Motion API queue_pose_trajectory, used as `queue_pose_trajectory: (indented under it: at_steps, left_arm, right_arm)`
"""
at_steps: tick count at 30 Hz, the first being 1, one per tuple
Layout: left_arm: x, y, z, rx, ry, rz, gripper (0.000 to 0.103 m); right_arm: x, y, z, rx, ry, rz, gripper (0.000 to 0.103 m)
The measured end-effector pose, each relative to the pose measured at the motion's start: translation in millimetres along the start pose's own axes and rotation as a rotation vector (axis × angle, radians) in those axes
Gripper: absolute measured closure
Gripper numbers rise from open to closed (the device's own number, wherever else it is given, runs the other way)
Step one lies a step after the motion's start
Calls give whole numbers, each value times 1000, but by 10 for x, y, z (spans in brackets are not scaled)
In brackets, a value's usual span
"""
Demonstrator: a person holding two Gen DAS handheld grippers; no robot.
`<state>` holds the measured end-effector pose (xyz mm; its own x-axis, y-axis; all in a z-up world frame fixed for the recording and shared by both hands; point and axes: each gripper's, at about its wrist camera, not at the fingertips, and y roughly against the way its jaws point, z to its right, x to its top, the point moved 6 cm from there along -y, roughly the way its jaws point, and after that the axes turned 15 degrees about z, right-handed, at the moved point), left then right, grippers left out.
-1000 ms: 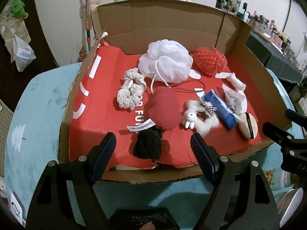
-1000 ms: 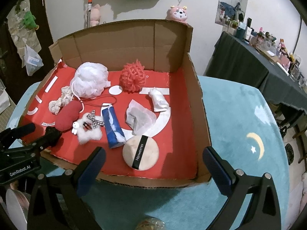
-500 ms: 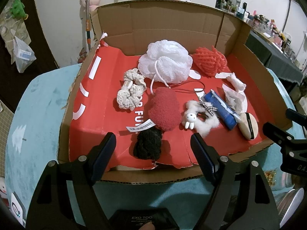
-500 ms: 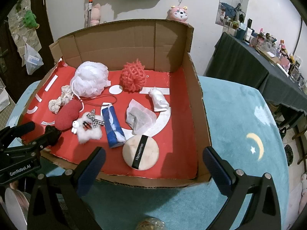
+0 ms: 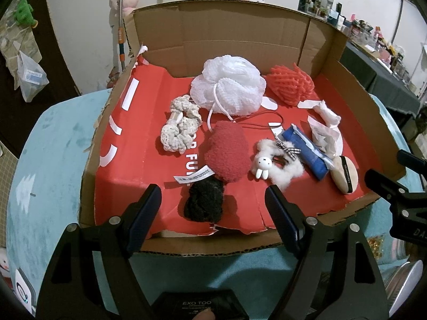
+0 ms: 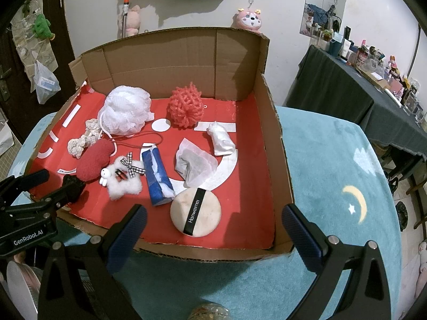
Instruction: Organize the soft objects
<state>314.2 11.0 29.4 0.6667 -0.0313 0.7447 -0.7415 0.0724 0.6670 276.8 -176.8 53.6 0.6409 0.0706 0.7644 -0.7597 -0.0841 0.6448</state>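
While nothing is shifting since before, the left claw (image 5: pixel 213 200) and right claw (image 6: pixel 213 226) are hanging open, empty, over the cardboard box (image 6: pixel 272 133).

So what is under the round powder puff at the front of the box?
The powder puff lies on the box's red floor, its far edge over a white printed curve. The blue packet beside it meets its edge. Whatever is directly beneath stays covered.

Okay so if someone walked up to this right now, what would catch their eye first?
Probably the shallow cardboard box with its bright red floor, littered with soft things. The big white mesh bath pouf and the red net ball sit near the back wall, and a round powder puff with a black strap lies at the front edge.
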Motion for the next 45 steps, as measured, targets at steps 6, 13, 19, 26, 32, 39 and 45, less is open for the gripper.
queue_pose_trajectory:
  at_steps: [6, 13, 19, 26, 32, 39, 45]
  left_arm:
    - [-4, 1, 3, 1, -2, 3, 24]
    - [-10, 6, 10, 1, -2, 5, 24]
    - [-12, 8, 16, 1, -6, 6, 24]
    - [-9, 13, 22, -1, -5, 7, 24]
    - [-16, 25, 30, -1, -5, 9, 24]
    - [-19, 22, 32, -4, -5, 8, 24]
    - [3, 71, 21, -22, 7, 28, 24]
  right_arm:
    - [4, 0, -6, 0, 0, 0, 0]
    - [4, -1, -4, 1, -1, 1, 0]
    - [4, -1, -3, 0, 1, 1, 0]
    - [1, 3, -4, 0, 0, 2, 0]
    - [-3, 3, -2, 0, 0, 3, 0]
    - [4, 0, -9, 1, 4, 0, 0]
    - [36, 13, -31, 0, 13, 6, 0]
